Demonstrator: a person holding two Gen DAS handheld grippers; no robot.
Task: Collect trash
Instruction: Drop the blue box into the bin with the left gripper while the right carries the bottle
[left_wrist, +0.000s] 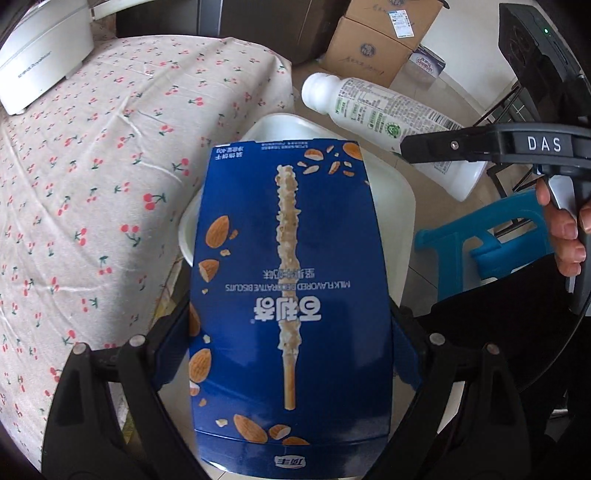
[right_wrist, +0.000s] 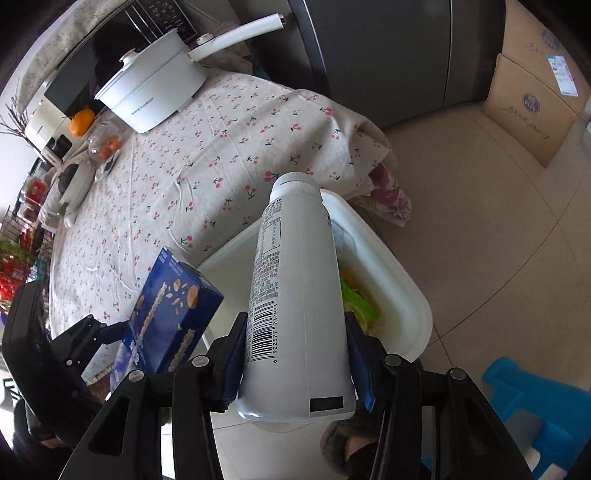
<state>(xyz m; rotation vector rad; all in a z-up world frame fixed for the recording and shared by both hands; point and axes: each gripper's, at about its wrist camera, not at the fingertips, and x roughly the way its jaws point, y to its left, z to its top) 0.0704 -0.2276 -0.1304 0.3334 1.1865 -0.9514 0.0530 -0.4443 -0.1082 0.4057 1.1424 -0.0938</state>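
Note:
My left gripper (left_wrist: 291, 326) is shut on a blue biscuit box (left_wrist: 291, 258), its pads pressing the box's two sides. The box hangs over a white bin (left_wrist: 393, 184) that stands on the floor by the table's corner. My right gripper (right_wrist: 295, 356) is shut on a white plastic bottle (right_wrist: 299, 295) with a barcode label, cap end pointing away over the same bin (right_wrist: 408, 291). Green and yellow trash (right_wrist: 360, 304) lies inside the bin. The right wrist view also has the box (right_wrist: 173, 314) in the left gripper (right_wrist: 110, 332). In the left wrist view the bottle (left_wrist: 388, 118) sits in the right gripper (left_wrist: 436, 147).
A table under a cherry-print cloth (right_wrist: 221, 155) carries a white pot (right_wrist: 155, 92), oranges (right_wrist: 82, 120) and small appliances. Cardboard boxes (right_wrist: 532, 103) and a grey fridge (right_wrist: 388, 48) stand behind. A blue stool (right_wrist: 535, 398) is on the tiled floor beside the bin.

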